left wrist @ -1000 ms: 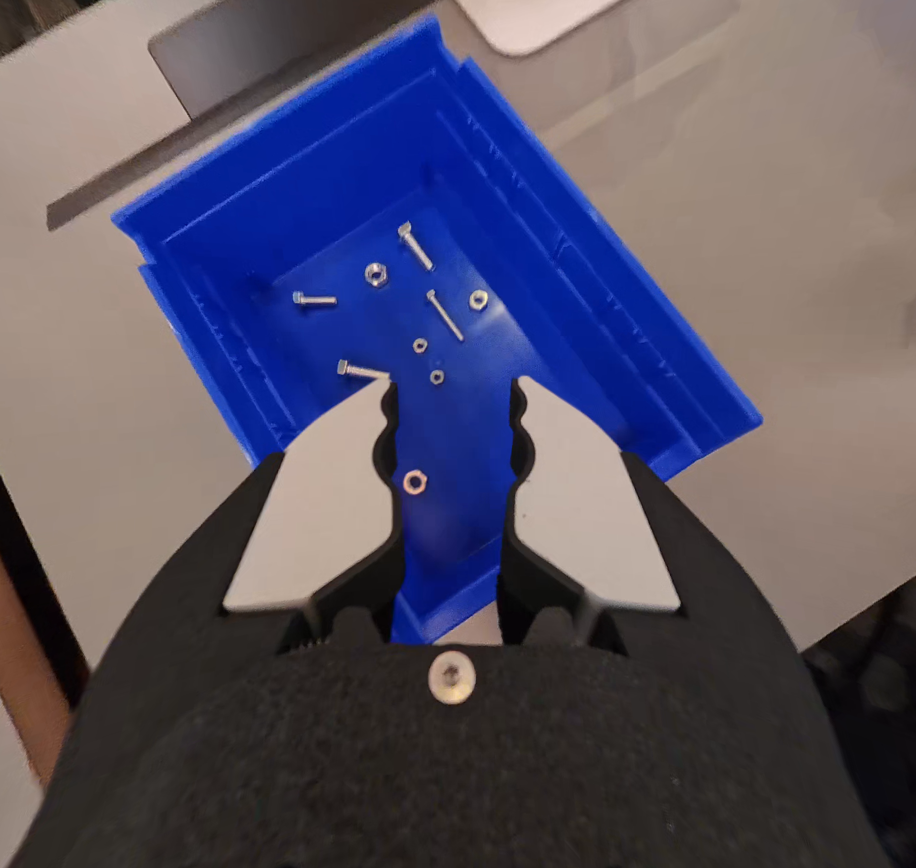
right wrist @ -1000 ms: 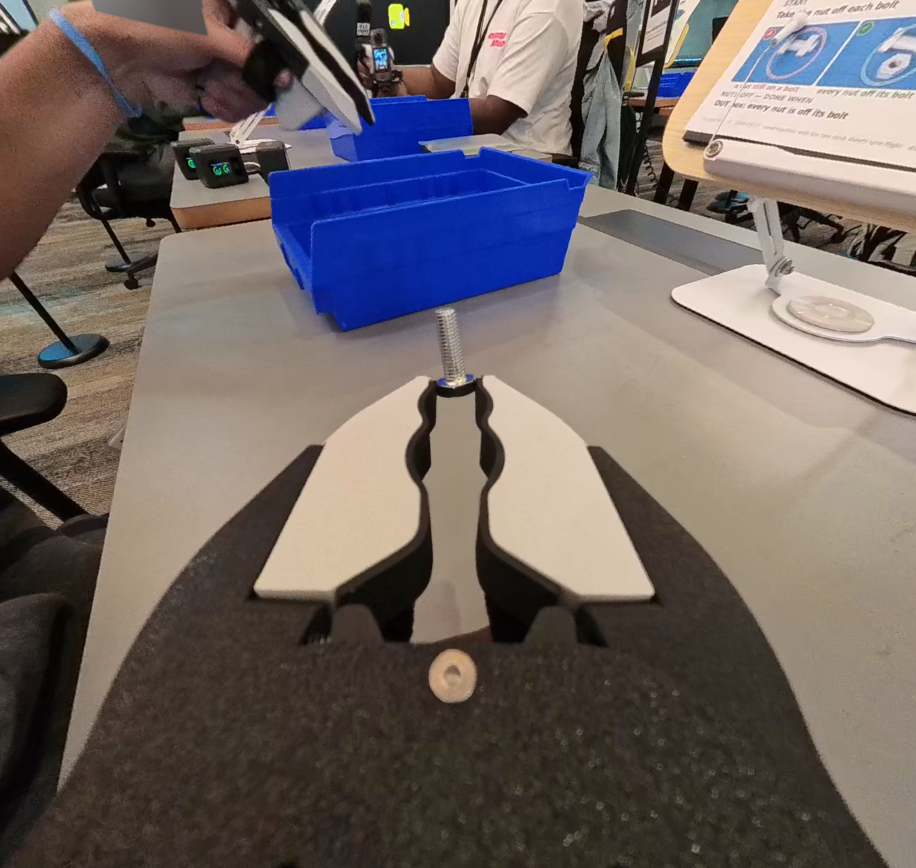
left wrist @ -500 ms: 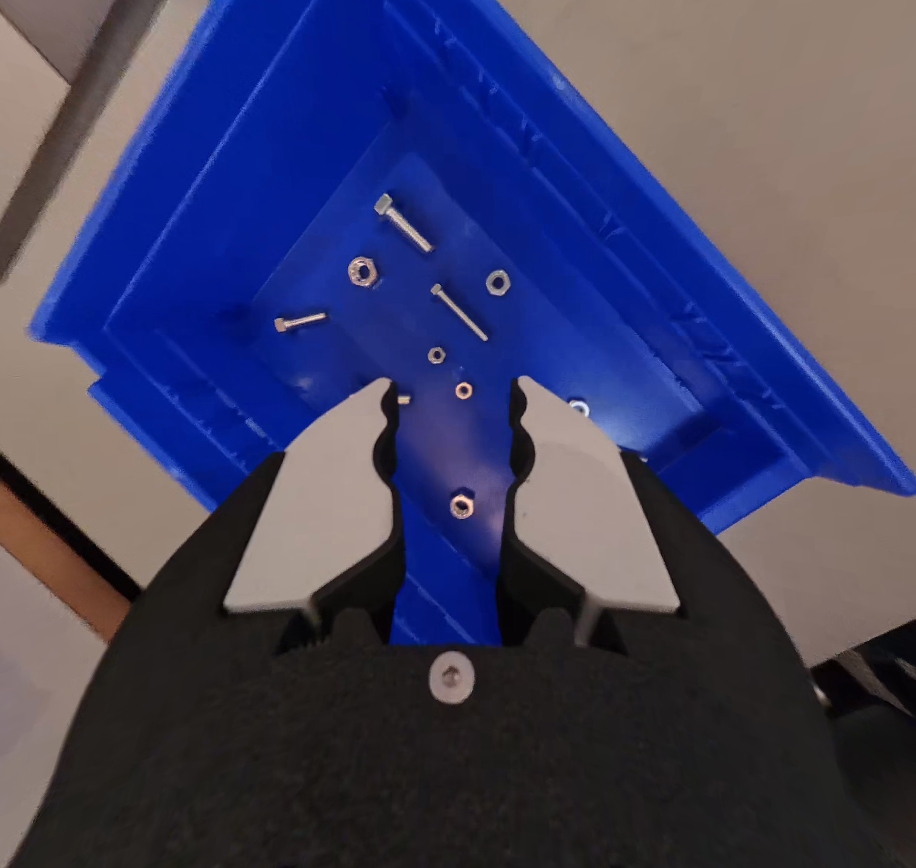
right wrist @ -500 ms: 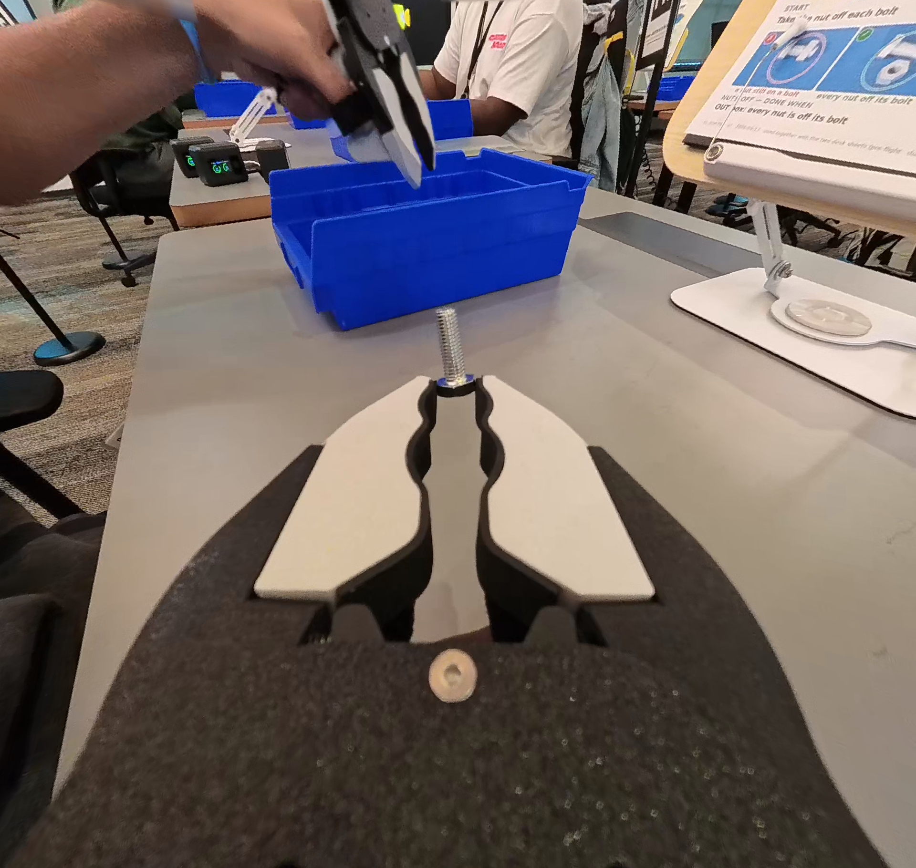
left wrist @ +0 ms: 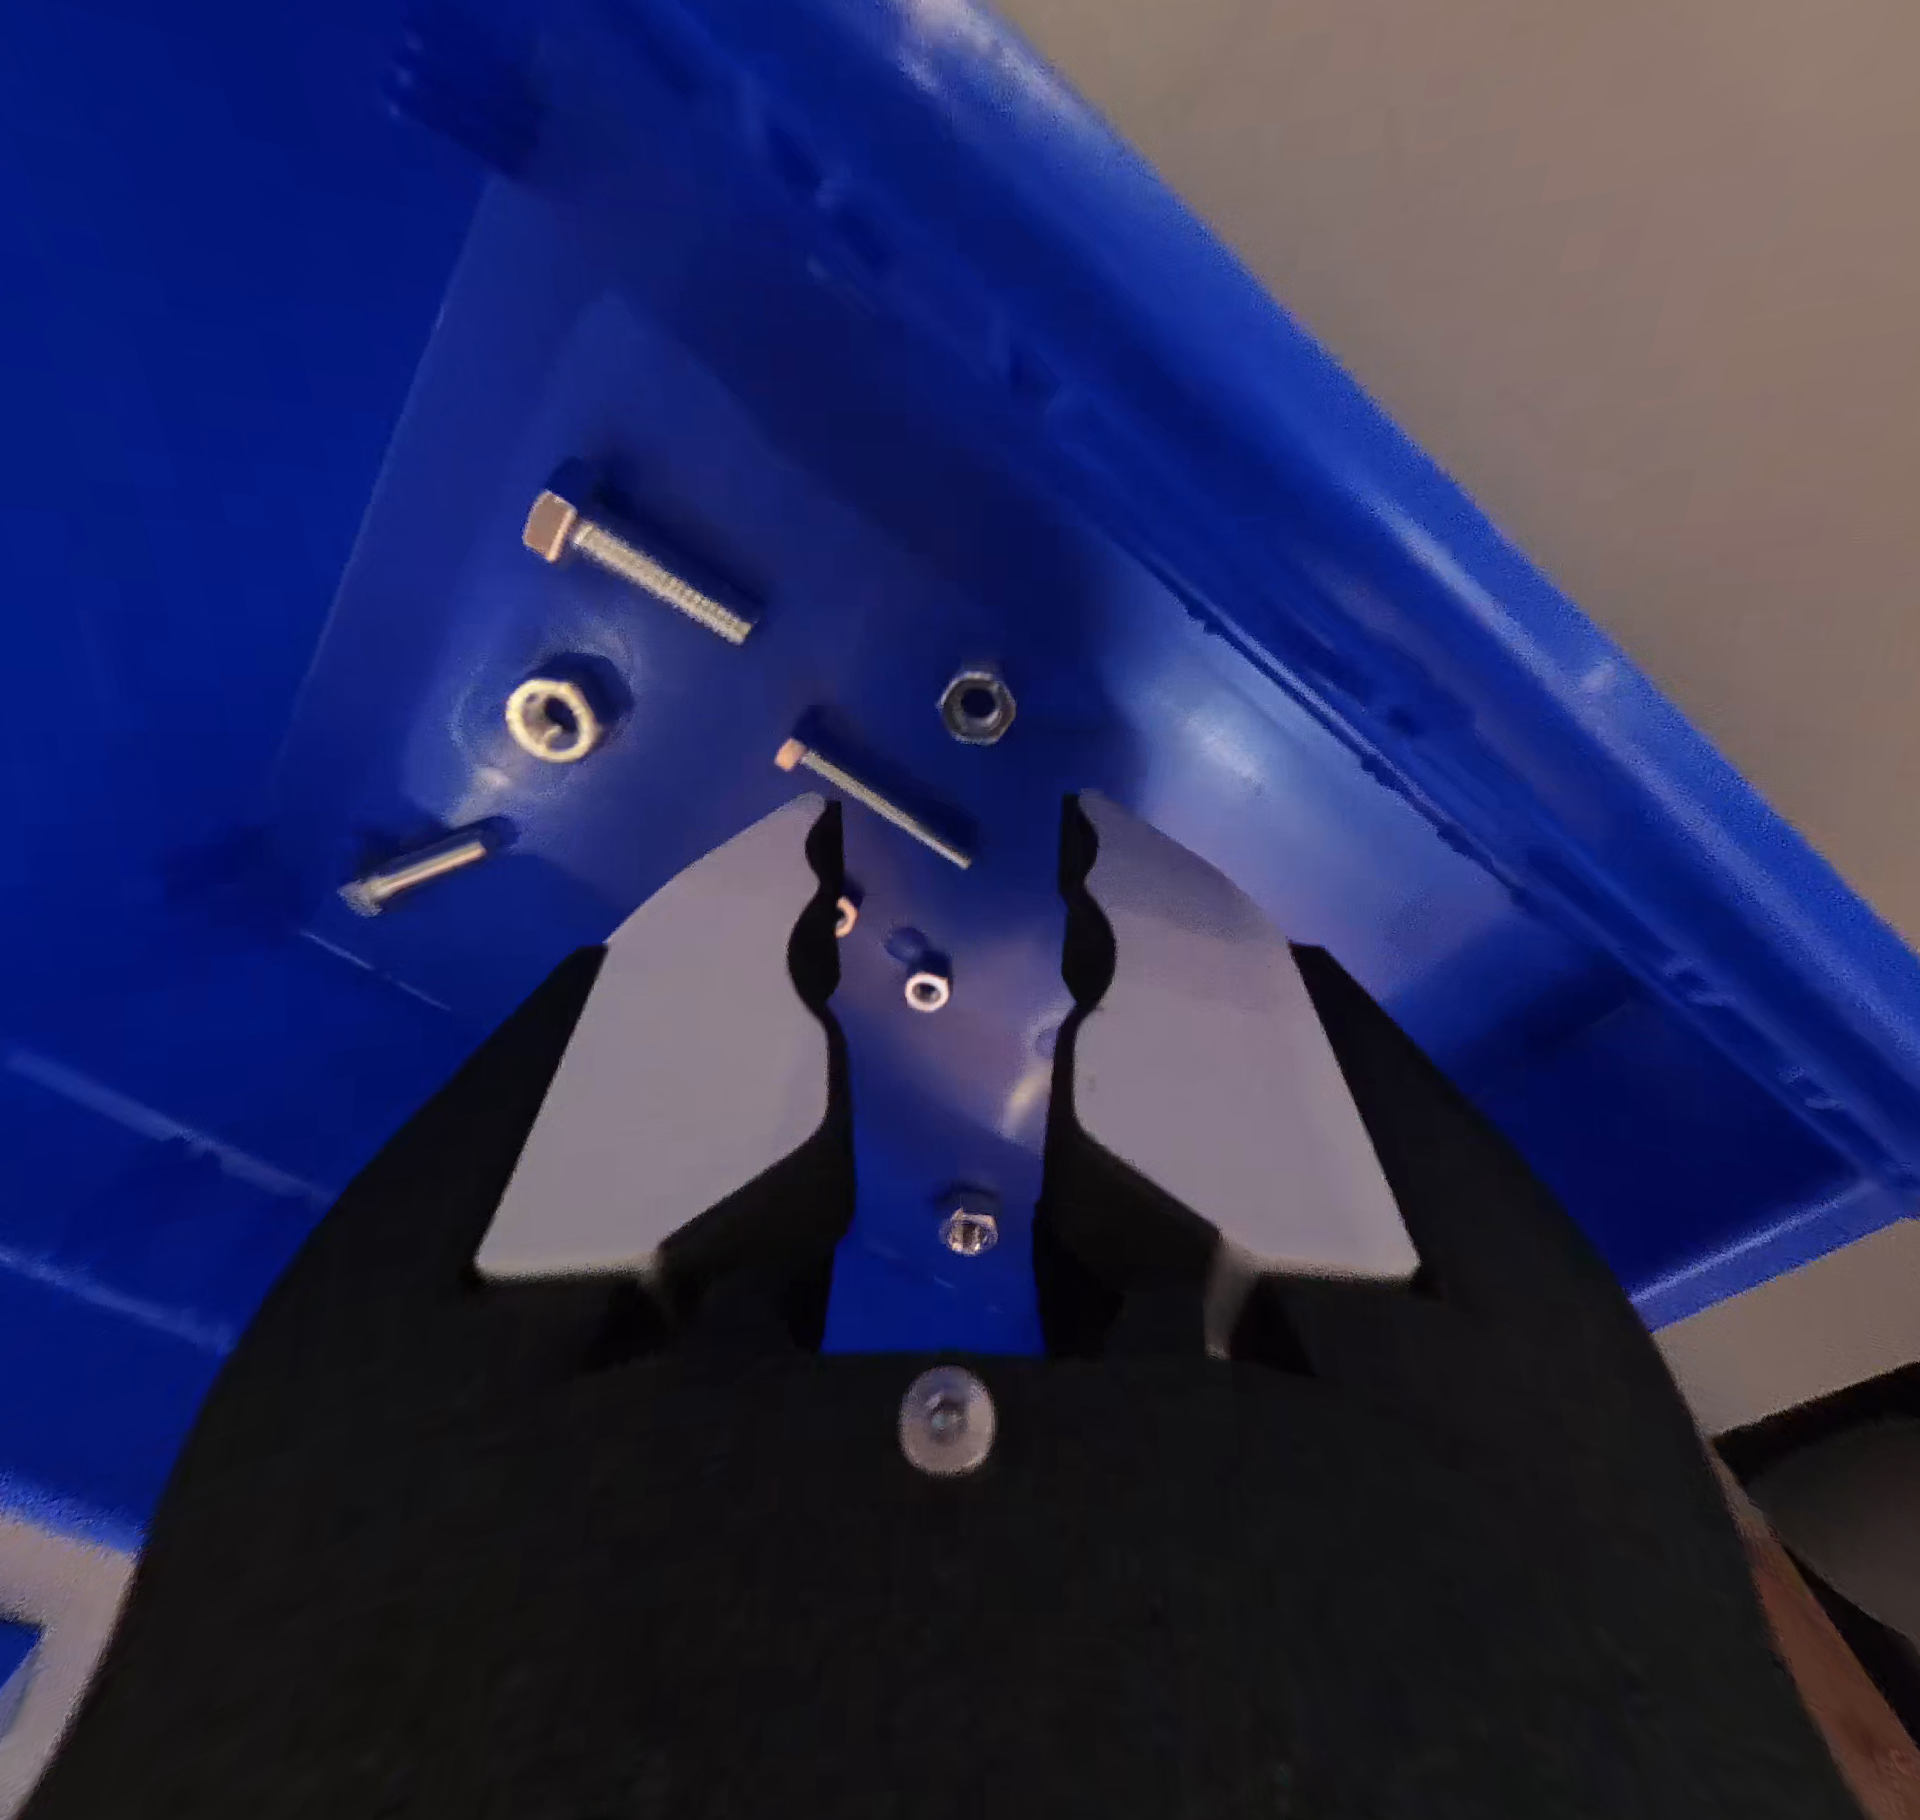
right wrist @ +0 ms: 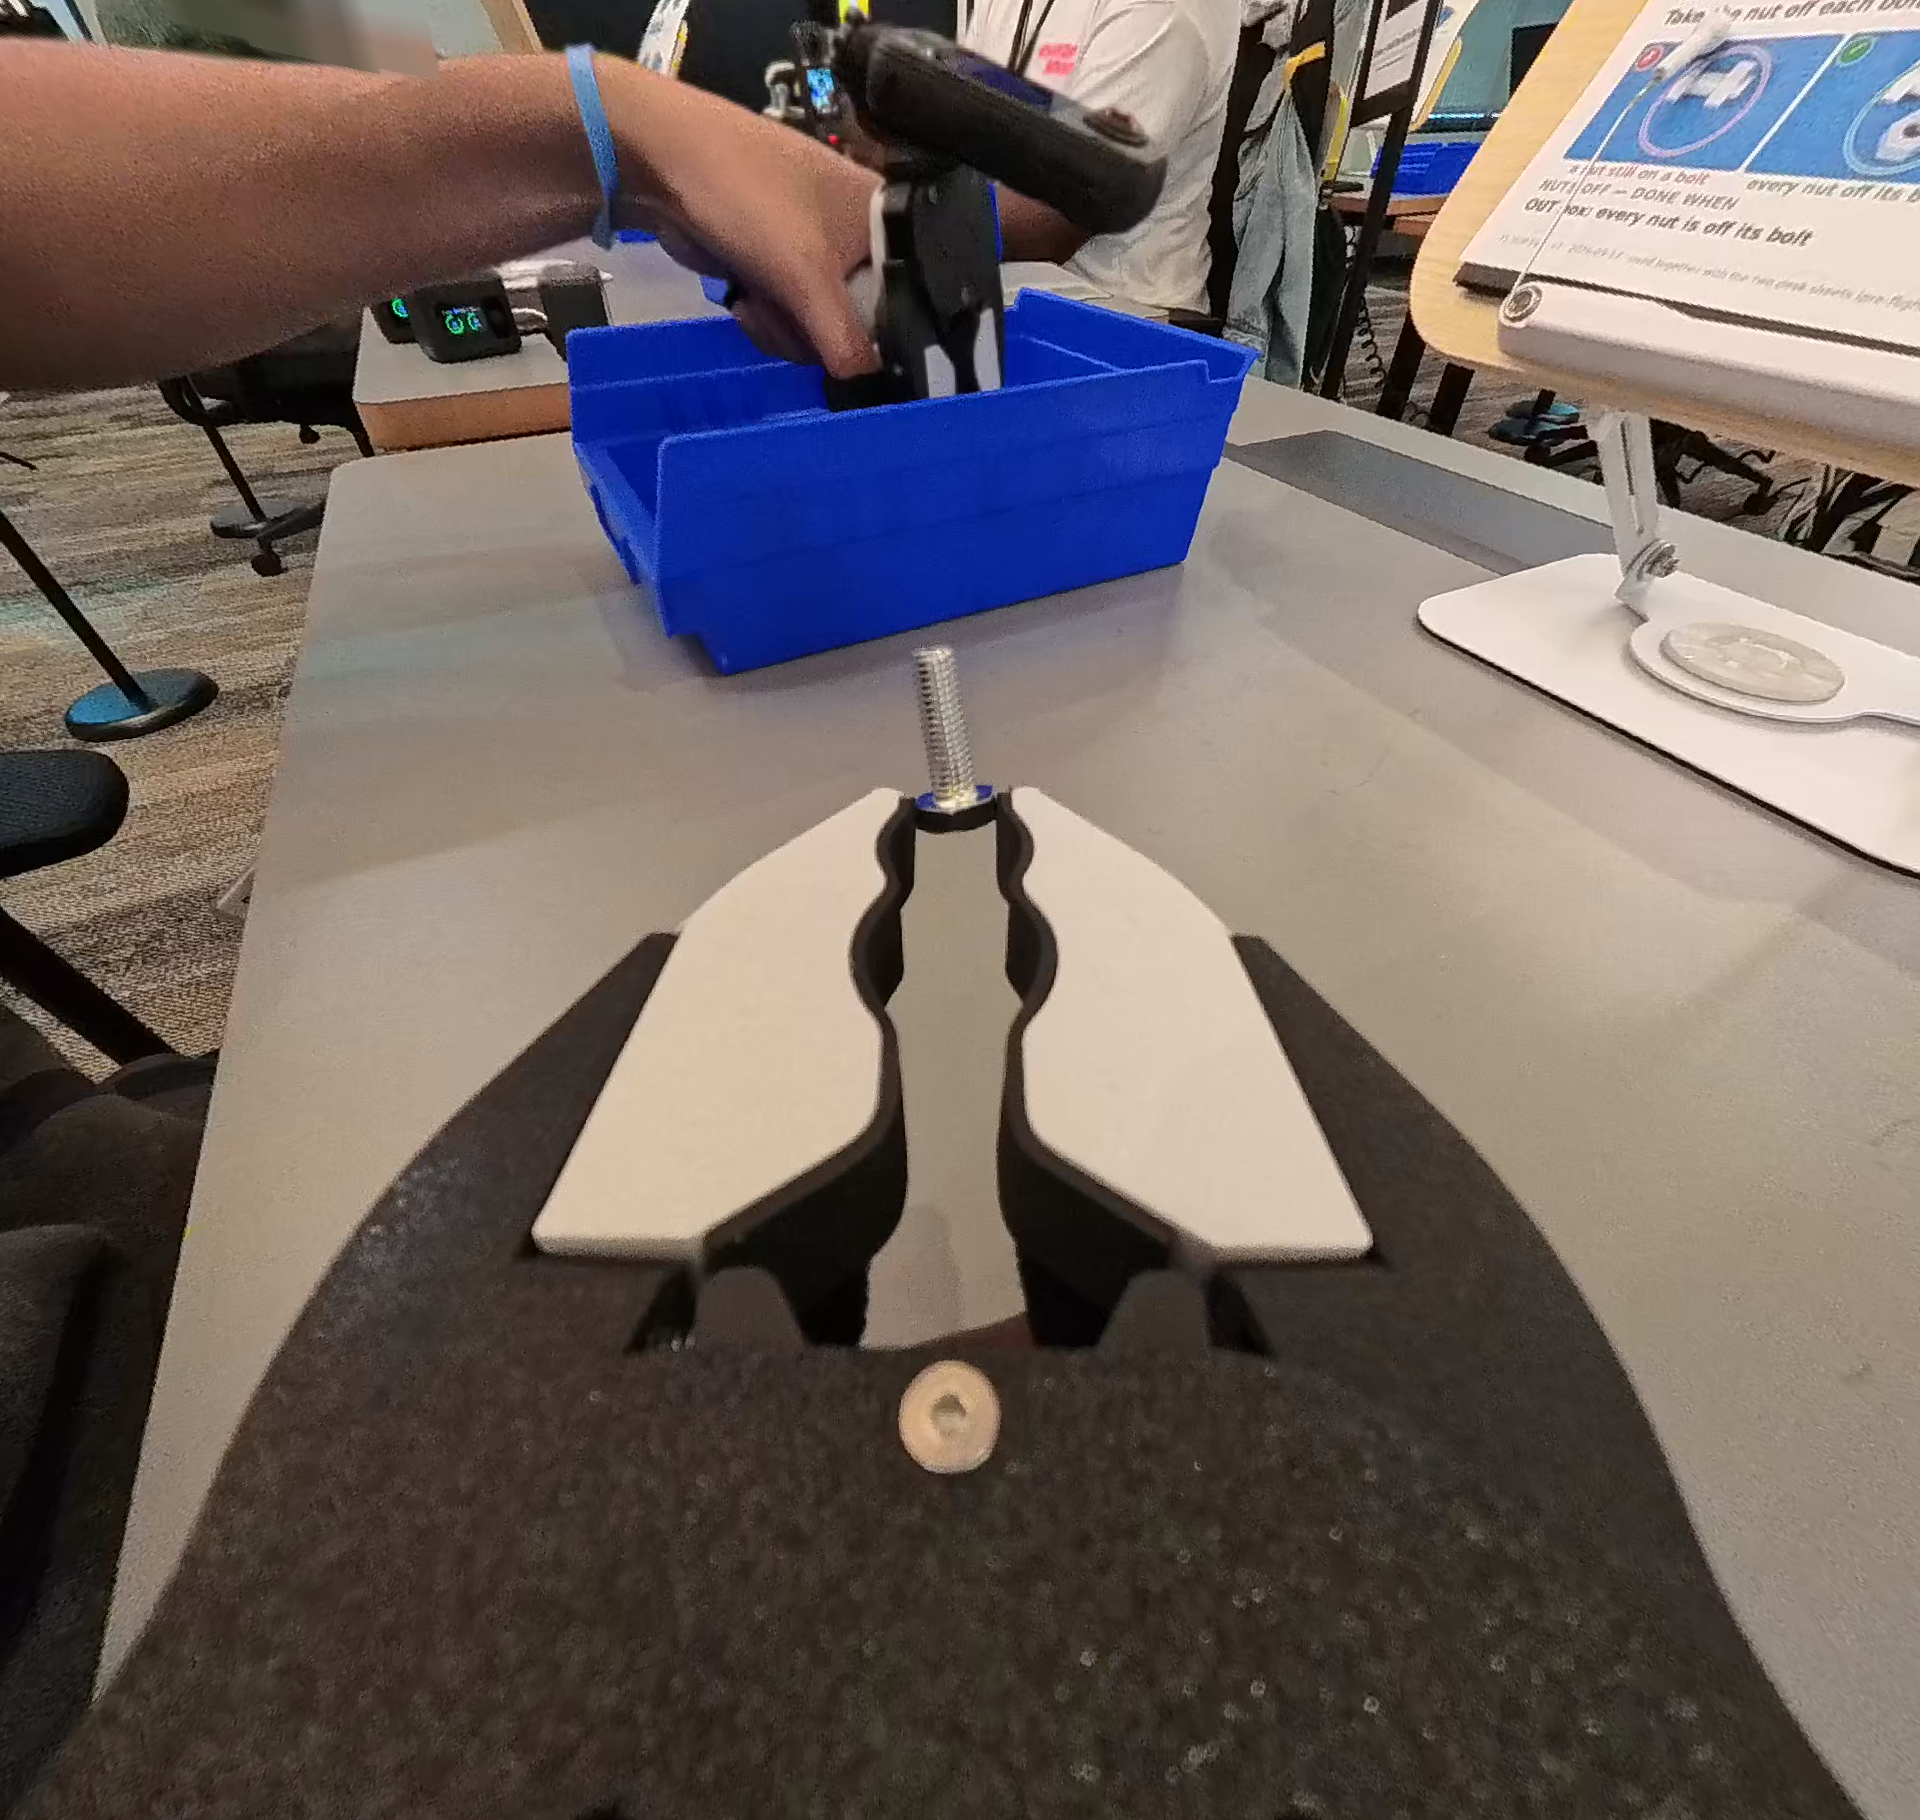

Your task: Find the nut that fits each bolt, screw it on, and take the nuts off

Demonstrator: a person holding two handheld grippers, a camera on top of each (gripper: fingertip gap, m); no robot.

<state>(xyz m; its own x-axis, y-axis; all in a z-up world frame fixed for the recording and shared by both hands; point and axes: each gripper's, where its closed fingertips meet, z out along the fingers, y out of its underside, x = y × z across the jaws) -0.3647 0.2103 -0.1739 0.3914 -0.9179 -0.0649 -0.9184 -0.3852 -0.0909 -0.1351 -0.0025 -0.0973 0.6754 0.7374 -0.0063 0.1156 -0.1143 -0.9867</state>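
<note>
Spreading across both views is a smooth grey table (right wrist: 1351,939) in a busy open room with patterned carpet, other tables, and a seated person in a white shirt (right wrist: 1122,87) behind. On the table's right stands a white stand (right wrist: 1621,648) holding a tilted instruction board (right wrist: 1714,129). Small black devices with green lights (right wrist: 462,316) sit on a farther table.

A blue plastic bin (right wrist: 935,513) rests near the table's middle. A person's hand (right wrist: 748,243), wearing a blue wristband (right wrist: 597,144), lowers the left gripper (right wrist: 951,357) into the bin, whose front wall hides its tips from this side.

Seen from the left wrist, the left gripper (left wrist: 945,814) has its jaws spread apart, holding nothing, above the bin floor (left wrist: 665,399). Loose there lie a thick bolt (left wrist: 639,565), a thin bolt (left wrist: 873,802) just ahead of the fingertips, and a short bolt (left wrist: 416,866) to the left. A large nut (left wrist: 551,721) and a dark nut (left wrist: 977,710) lie beyond the tips; a small nut (left wrist: 925,991) and another nut (left wrist: 966,1232) show between the fingers, and one more peeks beside the left finger (left wrist: 844,916).

Nearer the camera, the right gripper (right wrist: 956,809) is pinched narrow on the head of a bolt (right wrist: 943,726), which stands upright, thread pointing up, over the table in front of the bin.
</note>
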